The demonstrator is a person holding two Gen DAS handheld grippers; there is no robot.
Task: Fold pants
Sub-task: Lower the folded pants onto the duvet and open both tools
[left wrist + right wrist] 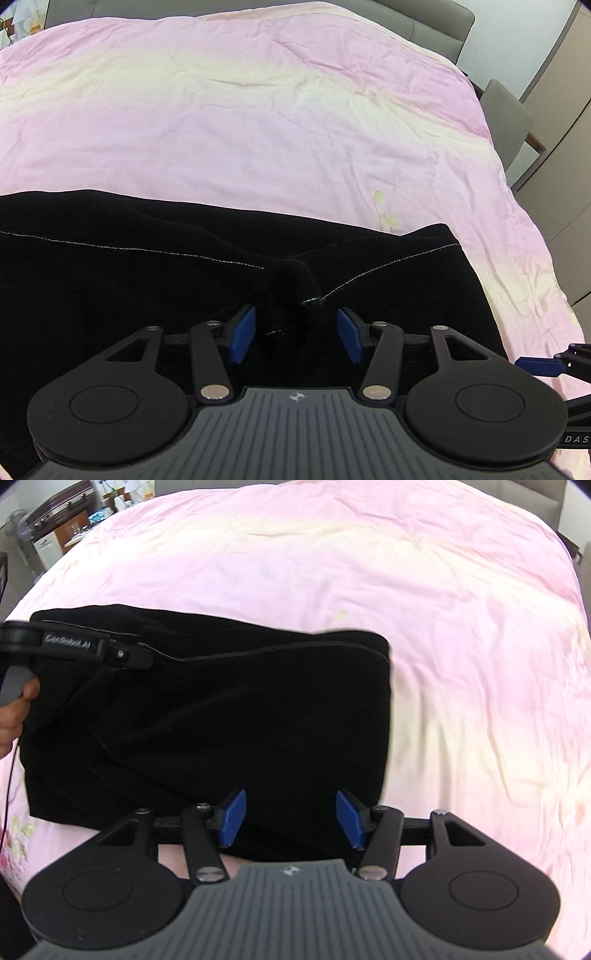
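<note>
Black pants (147,288) lie folded in a thick rectangular bundle on a pink bed cover (258,129). White stitching lines cross the top layer. My left gripper (296,334) is open, its blue pads on either side of a bunched fold of the fabric. In the right wrist view the pants (229,720) fill the middle left. My right gripper (291,819) is open above the bundle's near edge and holds nothing. The left gripper (122,651) also shows there, over the bundle's far left corner.
The pink cover (461,646) spreads wide to the right and behind the pants. A grey headboard (424,22) and a grey chair (506,118) stand past the bed. Furniture and shelves (59,528) sit at the far left.
</note>
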